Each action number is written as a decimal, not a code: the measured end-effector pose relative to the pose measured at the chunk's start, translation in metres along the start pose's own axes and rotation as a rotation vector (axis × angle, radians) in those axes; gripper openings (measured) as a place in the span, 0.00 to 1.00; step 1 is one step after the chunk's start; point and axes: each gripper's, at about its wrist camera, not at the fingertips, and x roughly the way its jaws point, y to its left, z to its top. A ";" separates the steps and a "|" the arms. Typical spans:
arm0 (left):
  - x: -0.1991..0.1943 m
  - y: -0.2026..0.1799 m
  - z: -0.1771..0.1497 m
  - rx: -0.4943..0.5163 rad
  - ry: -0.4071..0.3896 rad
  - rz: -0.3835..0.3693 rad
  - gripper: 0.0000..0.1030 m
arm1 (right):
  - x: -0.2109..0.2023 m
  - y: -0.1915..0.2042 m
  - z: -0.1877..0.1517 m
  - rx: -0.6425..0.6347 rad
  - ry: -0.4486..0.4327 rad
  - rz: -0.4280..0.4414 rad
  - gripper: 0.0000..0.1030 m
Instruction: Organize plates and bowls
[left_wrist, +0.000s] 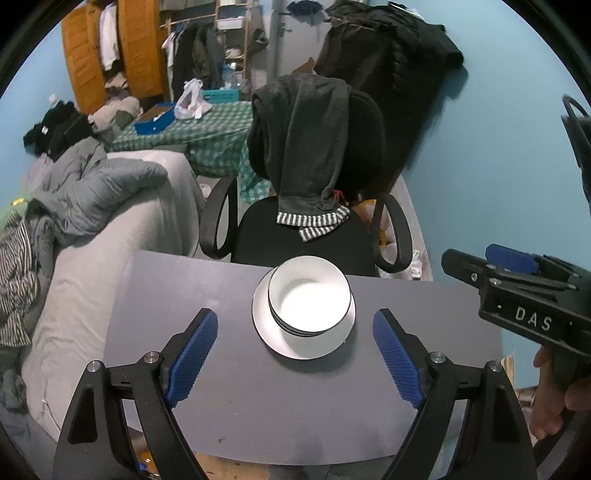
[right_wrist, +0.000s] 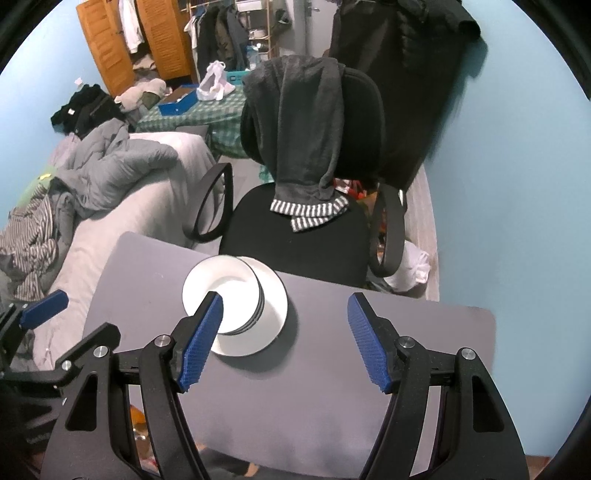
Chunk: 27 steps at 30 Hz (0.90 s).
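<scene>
A stack of white bowls with dark rims (left_wrist: 309, 297) sits on a white plate (left_wrist: 295, 345) near the far edge of the grey table (left_wrist: 258, 402). My left gripper (left_wrist: 295, 350) is open and empty, its blue pads on either side of the stack, just short of it. In the right wrist view the bowls (right_wrist: 221, 291) and the plate (right_wrist: 271, 308) lie left of centre. My right gripper (right_wrist: 286, 341) is open and empty, above the table to the right of the stack. It also shows at the right edge of the left wrist view (left_wrist: 517, 284).
A black office chair (left_wrist: 314, 221) draped with a dark sweater stands right behind the table's far edge. A grey bed (left_wrist: 92, 229) with clothes lies to the left. A blue wall (left_wrist: 498, 166) is on the right.
</scene>
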 end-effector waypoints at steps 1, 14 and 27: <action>-0.001 -0.002 -0.001 0.008 -0.003 0.002 0.85 | -0.001 -0.001 -0.002 0.008 -0.001 0.001 0.67; -0.021 -0.004 -0.008 0.016 -0.028 -0.026 0.85 | -0.016 -0.004 -0.015 0.066 -0.004 0.020 0.67; -0.026 0.005 -0.014 -0.045 -0.005 -0.034 0.85 | -0.021 -0.002 -0.026 0.070 0.001 0.035 0.67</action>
